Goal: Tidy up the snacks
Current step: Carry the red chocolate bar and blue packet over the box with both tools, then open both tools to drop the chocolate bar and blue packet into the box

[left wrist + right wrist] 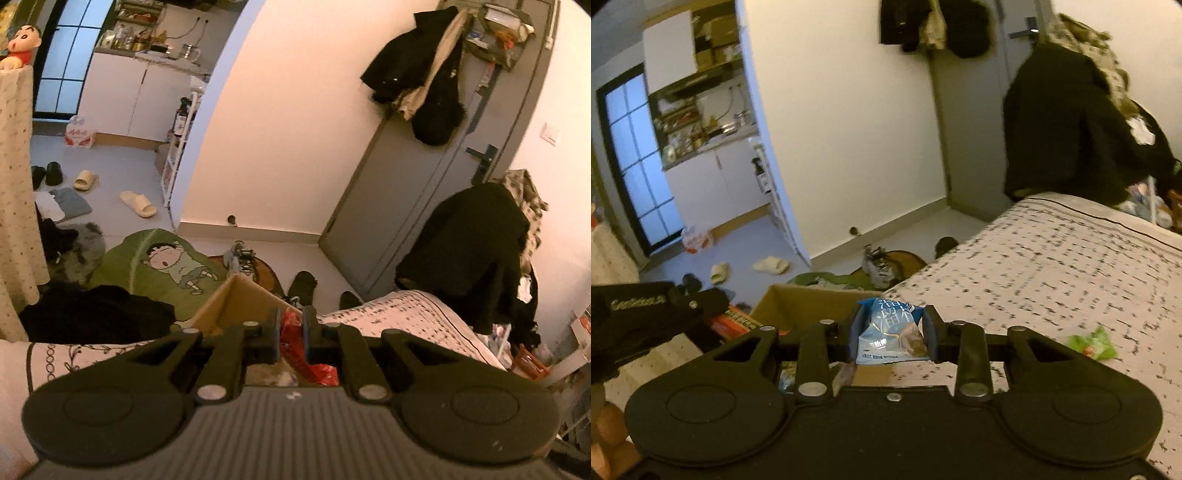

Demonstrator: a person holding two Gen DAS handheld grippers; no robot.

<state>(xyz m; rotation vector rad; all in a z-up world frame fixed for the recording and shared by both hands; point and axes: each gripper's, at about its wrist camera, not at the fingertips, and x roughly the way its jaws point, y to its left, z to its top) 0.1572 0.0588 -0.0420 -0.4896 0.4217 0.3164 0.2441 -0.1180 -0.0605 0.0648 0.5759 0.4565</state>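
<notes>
The right gripper (pixel 891 334) had its fingers clamped on a blue-and-white snack packet (pixel 892 332), held above the near edge of the open cardboard box (pixel 812 302) beside the bed (pixel 1052 258). The left gripper (pixel 291 334) had its fingers together on a red snack wrapper (pixel 291 332) over the same box (pixel 236 299). A green packet (pixel 1093 343) lay on the bed.

Both wrist views downward-forward; share cardboard box (pixel 236 299).
</notes>
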